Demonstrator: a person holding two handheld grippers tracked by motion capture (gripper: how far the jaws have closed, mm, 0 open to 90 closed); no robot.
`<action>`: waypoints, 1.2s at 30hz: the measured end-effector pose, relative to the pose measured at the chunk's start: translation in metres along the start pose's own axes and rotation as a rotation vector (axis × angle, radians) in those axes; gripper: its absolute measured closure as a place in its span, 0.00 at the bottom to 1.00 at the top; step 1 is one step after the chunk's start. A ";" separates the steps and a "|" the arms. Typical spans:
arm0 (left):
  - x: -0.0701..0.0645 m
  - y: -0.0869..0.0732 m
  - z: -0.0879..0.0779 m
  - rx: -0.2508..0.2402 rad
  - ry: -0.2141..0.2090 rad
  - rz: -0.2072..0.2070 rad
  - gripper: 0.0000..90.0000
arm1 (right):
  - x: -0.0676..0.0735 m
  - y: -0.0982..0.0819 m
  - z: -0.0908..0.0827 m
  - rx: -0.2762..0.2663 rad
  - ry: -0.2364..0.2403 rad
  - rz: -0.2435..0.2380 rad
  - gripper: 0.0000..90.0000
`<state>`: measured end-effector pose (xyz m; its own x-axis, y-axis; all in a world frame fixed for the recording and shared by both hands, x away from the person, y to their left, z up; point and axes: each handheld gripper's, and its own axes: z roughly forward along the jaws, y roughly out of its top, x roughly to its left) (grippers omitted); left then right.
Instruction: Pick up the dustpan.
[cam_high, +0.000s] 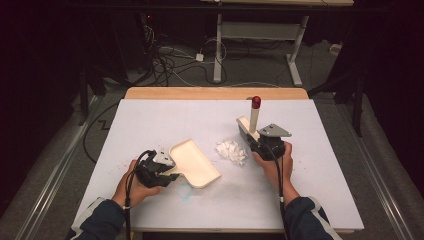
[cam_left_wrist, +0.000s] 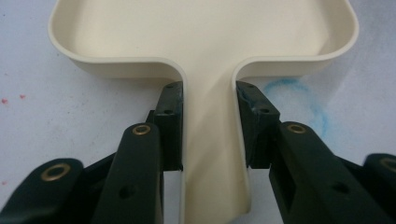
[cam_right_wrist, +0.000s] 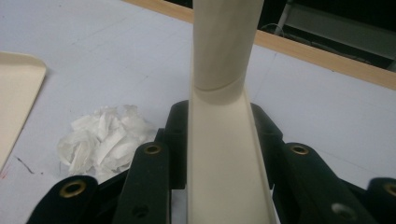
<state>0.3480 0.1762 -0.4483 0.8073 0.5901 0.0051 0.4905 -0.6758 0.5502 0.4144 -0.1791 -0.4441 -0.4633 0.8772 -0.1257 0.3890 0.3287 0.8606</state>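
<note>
Cream plastic dustpan (cam_high: 195, 162) lies on the white table (cam_high: 150, 120), its handle clamped by the left gripper (cam_high: 159, 167); the right gripper (cam_high: 265, 142) clamps a cream red-tipped brush (cam_high: 254, 117) just beside shredded white paper (cam_high: 231, 151)

A: High view: table (cam_high: 165, 120) lit from above, surroundings near black, image soft and grainy.

B: Gripper views: even light, faint shadows, nearest black jaws slightly blurred.
</note>
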 end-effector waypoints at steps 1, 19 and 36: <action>-0.001 0.002 0.001 0.001 -0.002 0.004 0.71 | -0.001 0.000 0.000 -0.002 -0.001 0.009 0.75; -0.001 0.011 0.002 0.010 -0.005 0.026 0.71 | 0.000 0.000 0.002 -0.008 0.029 0.008 0.75; -0.007 0.026 0.010 0.018 -0.012 0.037 0.71 | 0.006 0.001 0.007 -0.039 0.040 0.027 0.75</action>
<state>0.3582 0.1501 -0.4430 0.8287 0.5595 0.0147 0.4662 -0.7046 0.5350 0.4176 -0.1712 -0.4477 -0.4853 0.8704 -0.0831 0.3709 0.2910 0.8819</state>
